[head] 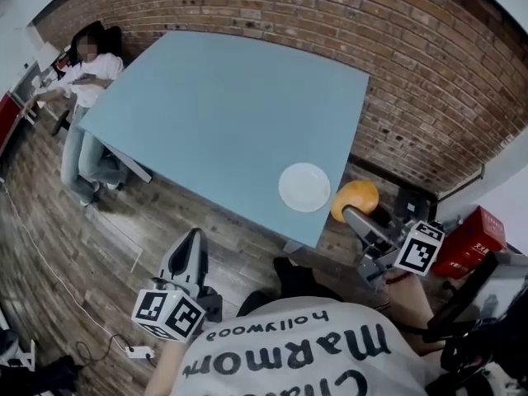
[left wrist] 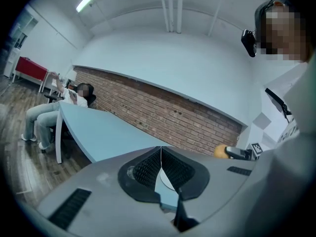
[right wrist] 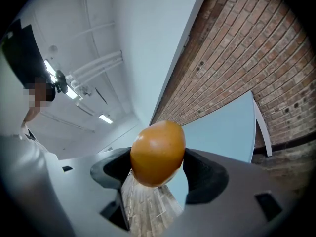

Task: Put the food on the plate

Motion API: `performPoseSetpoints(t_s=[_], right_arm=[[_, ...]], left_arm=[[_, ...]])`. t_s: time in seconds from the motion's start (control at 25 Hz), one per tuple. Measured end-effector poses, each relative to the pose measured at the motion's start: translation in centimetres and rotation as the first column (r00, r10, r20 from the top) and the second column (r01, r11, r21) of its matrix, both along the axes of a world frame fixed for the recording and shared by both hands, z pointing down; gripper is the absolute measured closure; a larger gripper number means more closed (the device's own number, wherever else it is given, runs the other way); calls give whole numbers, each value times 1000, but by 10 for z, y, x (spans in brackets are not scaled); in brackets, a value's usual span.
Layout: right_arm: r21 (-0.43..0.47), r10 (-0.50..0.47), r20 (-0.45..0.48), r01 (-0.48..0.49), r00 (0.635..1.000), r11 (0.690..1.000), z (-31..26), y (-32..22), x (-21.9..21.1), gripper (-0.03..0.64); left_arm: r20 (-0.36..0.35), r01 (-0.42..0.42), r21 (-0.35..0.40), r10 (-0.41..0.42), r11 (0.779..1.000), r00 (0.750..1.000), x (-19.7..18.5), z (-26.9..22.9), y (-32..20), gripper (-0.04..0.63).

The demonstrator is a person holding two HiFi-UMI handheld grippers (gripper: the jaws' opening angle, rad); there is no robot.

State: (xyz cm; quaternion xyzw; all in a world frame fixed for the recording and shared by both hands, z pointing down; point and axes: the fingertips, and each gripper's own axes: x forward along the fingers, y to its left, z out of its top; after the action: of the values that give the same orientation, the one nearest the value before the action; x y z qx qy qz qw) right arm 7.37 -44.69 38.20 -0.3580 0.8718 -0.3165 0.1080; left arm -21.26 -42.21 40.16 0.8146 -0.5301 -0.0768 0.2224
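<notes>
The plate sits bare near the table's near corner, so nothing is delivered yet; the right gripper is clamped on the round orange food, held just off that corner over the floor, beside the plate but apart from it; what remains, I judge, is a short carry across the edge and a release. The left gripper has its jaws pressed together on nothing, low before the near edge; the table round the plate lies open, with a brick wall close at right.
</notes>
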Motion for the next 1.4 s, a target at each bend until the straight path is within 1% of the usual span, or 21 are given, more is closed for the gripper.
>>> performPoseSetpoints(t_s=[0.16,0.28,0.36,0.48,0.56,0.6,0.64,0.68,0.76,0.92,0.96,1.04,1.08,1.12,1.28,1.32,1.36,1.4], right_arm=[[-12,-43,1,43,999,999,3,-31,2,285],[12,-76,-38,76,996,997,3,-57,0,285],[15,-87,-100,89,991,996,13,-75,1,285],[-18,-107,-201,106,974,994,33,-102,3,285],[-42,-149,-275,143,950,989,48,-114,-1,285],[-49,-174,-331,168,927,985,56,-119,-4,285],[-55,-199,-398,193,896,980,66,-123,-8,285],[-62,-223,-469,220,855,973,77,-127,-11,285],[-93,-273,-590,271,760,958,100,-132,-16,285],[-199,-367,-714,330,596,923,143,-133,-21,285],[-219,-382,-747,341,544,914,152,-134,-20,285],[-250,-403,-811,371,425,894,169,-136,-19,285],[-265,-412,-832,387,372,883,176,-135,-19,285],[-281,-423,-845,402,327,872,182,-135,-20,285],[-330,-437,-882,433,176,839,198,-136,-20,285],[-336,-433,-890,437,143,834,202,-137,-19,285],[-339,-428,-896,440,118,832,204,-138,-19,285],[-338,-421,-902,443,101,830,205,-140,-20,285]], left_arm=[[-1,59,-18,-59,998,998,-5,-1,-20,586],[33,73,-25,-72,997,997,-5,-4,-31,586],[42,99,-30,-97,995,994,-6,-5,-39,586],[48,143,-37,-141,989,989,-7,-5,-50,586],[61,169,-51,-166,984,984,-10,-2,-52,586],[65,184,-62,-180,981,982,-13,1,-53,586],[68,198,-73,-193,977,979,-16,3,-53,586],[70,212,-82,-206,974,976,-19,5,-54,586],[73,236,-91,-230,967,970,-24,7,-56,586],[85,274,-109,-266,955,960,-30,12,-54,586],[87,280,-116,-272,953,958,-31,13,-54,586],[90,291,-128,-281,948,955,-31,16,-54,586],[93,296,-135,-285,946,954,-32,17,-54,586],[95,301,-141,-290,943,952,-33,18,-53,586],[100,318,-158,-305,935,947,-34,22,-50,586],[102,321,-161,-308,933,946,-35,23,-50,586],[104,324,-163,-311,932,945,-36,23,-50,586],[105,327,-164,-313,931,944,-36,23,-50,586]])
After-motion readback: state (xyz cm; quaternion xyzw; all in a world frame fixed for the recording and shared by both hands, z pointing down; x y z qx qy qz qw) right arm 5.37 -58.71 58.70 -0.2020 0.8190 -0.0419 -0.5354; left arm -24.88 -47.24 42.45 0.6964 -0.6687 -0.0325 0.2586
